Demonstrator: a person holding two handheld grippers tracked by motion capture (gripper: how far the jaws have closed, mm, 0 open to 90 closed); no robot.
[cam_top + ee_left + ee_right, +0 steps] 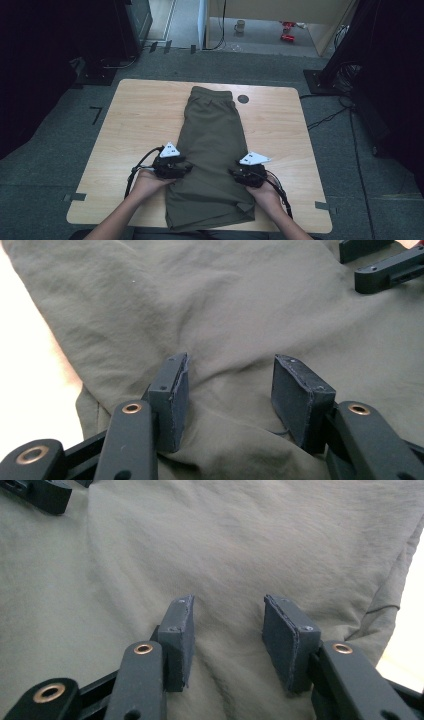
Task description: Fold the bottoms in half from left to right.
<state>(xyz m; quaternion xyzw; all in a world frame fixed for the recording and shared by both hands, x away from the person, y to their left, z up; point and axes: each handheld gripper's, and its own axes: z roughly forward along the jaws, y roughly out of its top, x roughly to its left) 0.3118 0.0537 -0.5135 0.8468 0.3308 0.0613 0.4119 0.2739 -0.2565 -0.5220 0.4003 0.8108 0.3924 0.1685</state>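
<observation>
Both tongs, left and right, are standing part-open over opposite edges of the olive-green fabric shorts, pads pressing cloth, probably readying a fold.

Both forearms come in from the near edge, bare and angled inward, each hand wrapped around the back of its tool. The left hand holds the left gripper low, its nose turned inward toward the other; the grey three-cornered plate sits on top, and a black cable loops back past the wrist. The right hand mirrors it with the right gripper, plate up, cable trailing along the forearm. On each tool the two dark pads stand apart with a clear gap between them, nothing pinched there. The right gripper's fingers are parted about as wide.
</observation>
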